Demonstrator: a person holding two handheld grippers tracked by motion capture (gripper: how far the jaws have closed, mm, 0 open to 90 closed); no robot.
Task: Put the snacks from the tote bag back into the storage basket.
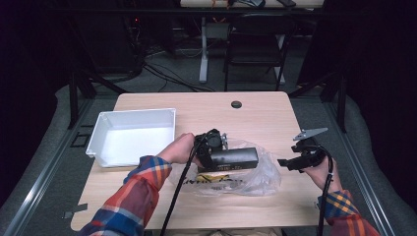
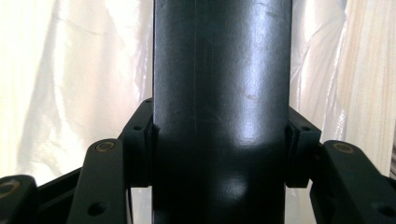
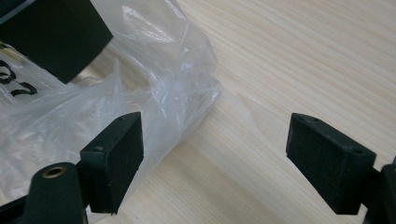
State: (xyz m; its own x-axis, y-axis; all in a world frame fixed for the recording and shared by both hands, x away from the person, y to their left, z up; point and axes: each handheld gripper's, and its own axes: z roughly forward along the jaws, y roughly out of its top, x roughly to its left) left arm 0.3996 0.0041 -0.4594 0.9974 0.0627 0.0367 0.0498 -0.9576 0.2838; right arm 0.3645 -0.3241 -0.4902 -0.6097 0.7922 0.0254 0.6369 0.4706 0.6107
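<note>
Gripping the black box (image 1: 231, 159) crosswise, the left gripper (image 1: 209, 147) held it over a plastic bag (image 1: 263, 177); the right gripper (image 3: 215, 163) gaped beside, perhaps touching, the bag's edge.

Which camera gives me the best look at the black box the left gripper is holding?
The high view: it shows the whole black box lying lengthwise over the plastic bag, with the left gripper clamped at its left end. The left gripper view shows one glossy face pinched between the jaws. The right gripper view catches just a corner.
</note>
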